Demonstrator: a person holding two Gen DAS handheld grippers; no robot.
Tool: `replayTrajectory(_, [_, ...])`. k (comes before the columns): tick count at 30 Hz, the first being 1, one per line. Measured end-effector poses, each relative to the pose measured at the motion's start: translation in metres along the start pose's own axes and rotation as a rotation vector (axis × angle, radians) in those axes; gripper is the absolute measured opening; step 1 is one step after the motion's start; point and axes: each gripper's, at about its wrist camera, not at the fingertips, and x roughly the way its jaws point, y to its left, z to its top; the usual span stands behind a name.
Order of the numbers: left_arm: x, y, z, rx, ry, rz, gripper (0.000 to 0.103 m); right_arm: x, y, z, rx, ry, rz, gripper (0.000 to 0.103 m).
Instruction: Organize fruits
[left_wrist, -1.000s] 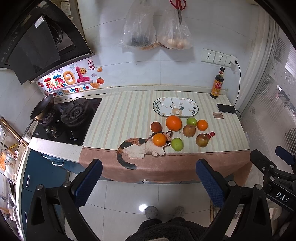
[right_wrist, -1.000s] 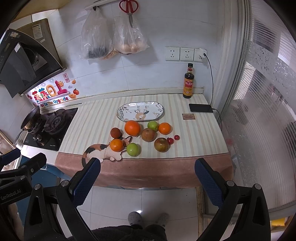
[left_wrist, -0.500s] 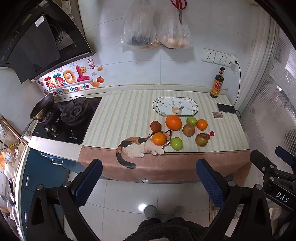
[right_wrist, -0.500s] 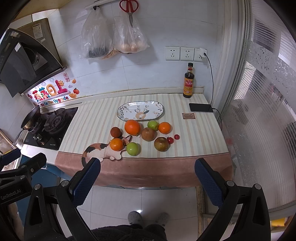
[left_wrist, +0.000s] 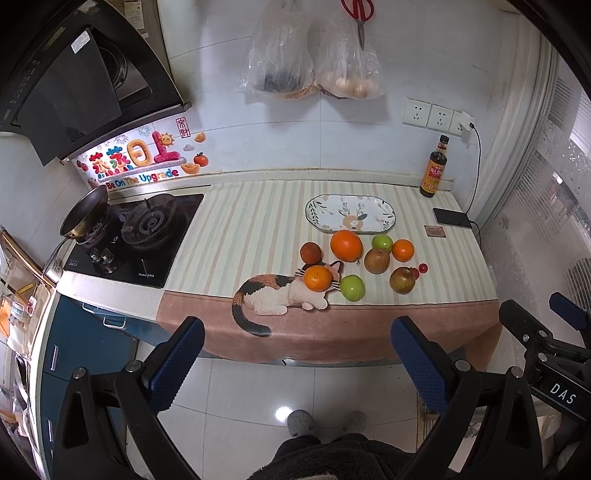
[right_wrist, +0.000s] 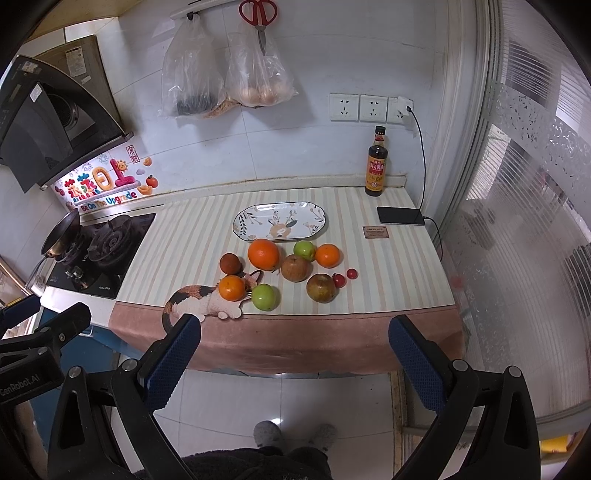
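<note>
Several fruits lie loose on the striped counter cloth (left_wrist: 258, 229): a large orange (left_wrist: 346, 245) (right_wrist: 263, 253), two smaller oranges (left_wrist: 317, 278) (left_wrist: 402, 250), two green apples (left_wrist: 352, 287) (left_wrist: 381, 242), brownish fruits (left_wrist: 376, 260) (left_wrist: 402, 280) (left_wrist: 311, 253) and two cherry tomatoes (left_wrist: 422, 268). Behind them sits an empty oval patterned plate (left_wrist: 350, 219) (right_wrist: 279, 221). My left gripper (left_wrist: 297, 363) and right gripper (right_wrist: 293, 360) both hang open above the floor, well short of the counter's front edge, holding nothing.
A gas hob (left_wrist: 133, 236) with a small pan (left_wrist: 84, 212) fills the counter's left end. A sauce bottle (right_wrist: 376, 166), a charging phone (right_wrist: 400, 215) and a small card (right_wrist: 376, 232) sit at the back right. Bags (right_wrist: 229, 81) and scissors hang on the wall. The person's feet (right_wrist: 291, 434) show below.
Both views have shifted only slightly; the counter sits a touch lower-left in the left wrist view. The fruits and plate have not moved, and both grippers stay open.
</note>
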Motion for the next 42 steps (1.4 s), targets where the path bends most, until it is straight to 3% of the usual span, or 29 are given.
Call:
replayTrajectory(29, [-0.006, -0.005, -0.001, 0.0, -0.001, -0.004, 0.103, 0.001, 0.002, 0.004, 0.003, -0.001, 0.002, 0.103])
replayTrajectory(35, [0.01, -0.002, 0.017, -0.011, -0.092, 0.041, 0.103, 0.02, -0.004, 0.006, 0.094, -0.068, 0.064, 0.103])
replayTrajectory(39, [0.042, 0.007, 0.032, 0.01, -0.139, 0.079, 0.103, 0.049, -0.001, 0.015, 0.12, -0.093, 0.033, 0.103])
replayTrajectory(42, [0.085, 0.017, 0.045, 0.008, -0.097, 0.058, 0.103, 0.077, -0.004, 0.024, 0.162, -0.067, 0.029, 0.103])
